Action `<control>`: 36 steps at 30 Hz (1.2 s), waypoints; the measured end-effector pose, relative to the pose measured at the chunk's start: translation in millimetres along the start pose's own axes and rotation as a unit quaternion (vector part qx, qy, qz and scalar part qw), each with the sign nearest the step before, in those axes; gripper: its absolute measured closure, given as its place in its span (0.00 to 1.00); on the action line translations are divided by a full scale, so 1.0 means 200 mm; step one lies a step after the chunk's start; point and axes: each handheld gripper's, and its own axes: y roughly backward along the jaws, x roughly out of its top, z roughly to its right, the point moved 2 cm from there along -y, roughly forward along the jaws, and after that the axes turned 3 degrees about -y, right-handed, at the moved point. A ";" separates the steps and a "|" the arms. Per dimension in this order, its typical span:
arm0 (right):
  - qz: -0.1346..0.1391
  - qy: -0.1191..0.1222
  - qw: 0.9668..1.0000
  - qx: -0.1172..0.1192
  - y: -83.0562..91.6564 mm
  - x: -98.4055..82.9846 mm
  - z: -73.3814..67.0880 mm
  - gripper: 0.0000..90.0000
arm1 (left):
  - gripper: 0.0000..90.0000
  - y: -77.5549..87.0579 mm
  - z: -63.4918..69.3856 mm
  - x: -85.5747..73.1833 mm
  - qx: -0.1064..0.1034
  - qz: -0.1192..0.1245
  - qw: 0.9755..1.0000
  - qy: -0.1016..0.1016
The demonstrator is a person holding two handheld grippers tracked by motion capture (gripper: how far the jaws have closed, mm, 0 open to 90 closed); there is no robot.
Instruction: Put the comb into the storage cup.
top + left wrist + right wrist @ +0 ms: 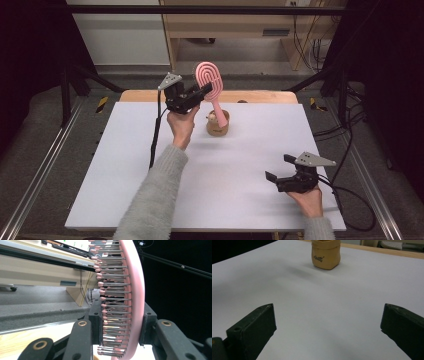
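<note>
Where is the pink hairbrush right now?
In the high view, the pink hairbrush stands upright at the table's far middle, head clamped by the left gripper, handle down in the small tan pot.

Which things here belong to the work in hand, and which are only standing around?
In the work:
- pink hairbrush, clamped in the left gripper
- tan pouch, with the brush handle reaching down to it

Only around:
- right gripper, open, resting on the white table
- wooden furniture behind
</note>
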 end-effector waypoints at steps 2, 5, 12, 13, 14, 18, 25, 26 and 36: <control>0.001 -0.001 1.000 0.000 0.00 0.00 0.00 0.00 | 0.70 -0.01 -0.01 0.00 0.001 -0.001 1.000 0.001; 0.000 -0.002 1.000 0.001 0.00 0.00 0.00 0.00 | 0.70 -0.02 -0.02 0.00 0.006 0.000 1.000 0.003; 0.001 0.000 1.000 0.001 0.00 0.00 0.00 0.00 | 0.70 -0.06 -0.03 -0.01 0.012 -0.002 1.000 0.004; 0.001 0.000 1.000 0.001 0.00 0.00 0.00 0.00 | 0.70 -0.06 -0.04 -0.01 0.013 -0.002 1.000 0.004; 0.001 -0.001 1.000 0.001 0.00 0.00 0.00 0.00 | 0.70 -0.07 -0.04 -0.01 0.013 -0.001 1.000 0.004; 0.000 0.002 1.000 0.001 0.00 0.00 0.00 0.00 | 0.70 -0.08 -0.05 -0.01 0.015 -0.001 1.000 0.002; -0.002 0.002 1.000 0.000 0.00 0.00 0.00 0.00 | 0.70 -0.11 -0.08 -0.01 0.022 0.002 1.000 0.004; -0.002 0.002 1.000 0.000 0.00 0.00 0.00 0.00 | 0.70 -0.11 -0.08 0.00 0.022 0.005 1.000 0.006; -0.004 0.002 1.000 -0.001 0.00 0.00 0.00 0.00 | 0.70 -0.15 -0.11 -0.02 0.033 0.002 0.999 0.007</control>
